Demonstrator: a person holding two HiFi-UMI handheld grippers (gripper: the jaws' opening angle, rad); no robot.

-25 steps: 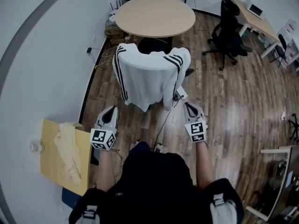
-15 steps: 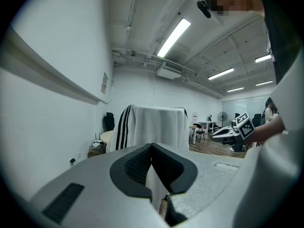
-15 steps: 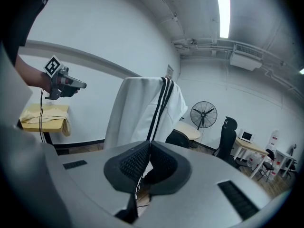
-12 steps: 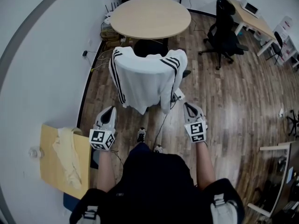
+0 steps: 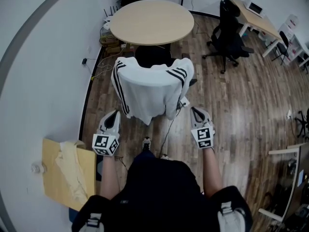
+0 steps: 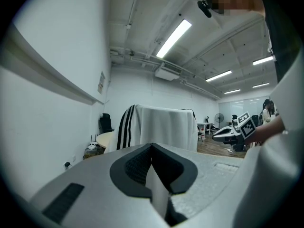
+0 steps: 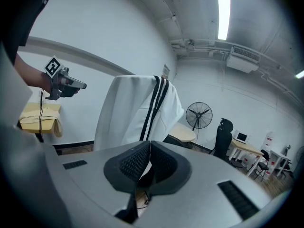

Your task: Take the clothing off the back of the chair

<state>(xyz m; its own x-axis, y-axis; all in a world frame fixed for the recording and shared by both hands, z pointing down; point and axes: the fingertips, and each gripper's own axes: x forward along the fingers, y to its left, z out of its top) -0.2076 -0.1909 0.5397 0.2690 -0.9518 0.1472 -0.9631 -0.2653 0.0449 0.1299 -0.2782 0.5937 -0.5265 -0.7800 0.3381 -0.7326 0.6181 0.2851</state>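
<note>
Left gripper (image 5: 114, 115): held by the person (image 5: 159, 192). Its fingers (image 6: 138, 165) are closed together and nothing is between them.
Right gripper (image 5: 197, 112): its fingers (image 7: 135, 160) are also closed together and hold nothing.
Jacket (image 5: 150, 92): white with black stripes, draped over the back of the chair (image 5: 153, 57). It is ahead of both pairs of fingertips. In the head view it lies between the two grippers, and neither one touches it.
Jacket from the left fingers: straight ahead beyond the tips, with a striped sleeve hanging on its left side. The right gripper shows far off to the right of these fingers.
Jacket from the right fingers: ahead and a little to the left, with stripes running down its nearer edge. The left gripper shows far off to the left.
Chair: dark and mostly covered by the jacket, standing beyond the fingertips and close to the table (image 5: 152, 22).
Table: round, light wood, behind the chair, well apart from all the fingers.
Cable (image 5: 168, 128): thin, on the wooden floor (image 5: 241, 105), running between the two grippers.
Box (image 5: 53, 178): tan, to the left of the left fingers and behind them, by the wall. A cream cloth (image 5: 70, 166) lies on it.
Office chair (image 5: 228, 30): black, far ahead and to the right of the right fingers, beside a desk (image 5: 253, 13).
Fan (image 7: 198, 115): ahead and to the right of the right fingers, well apart from them.
</note>
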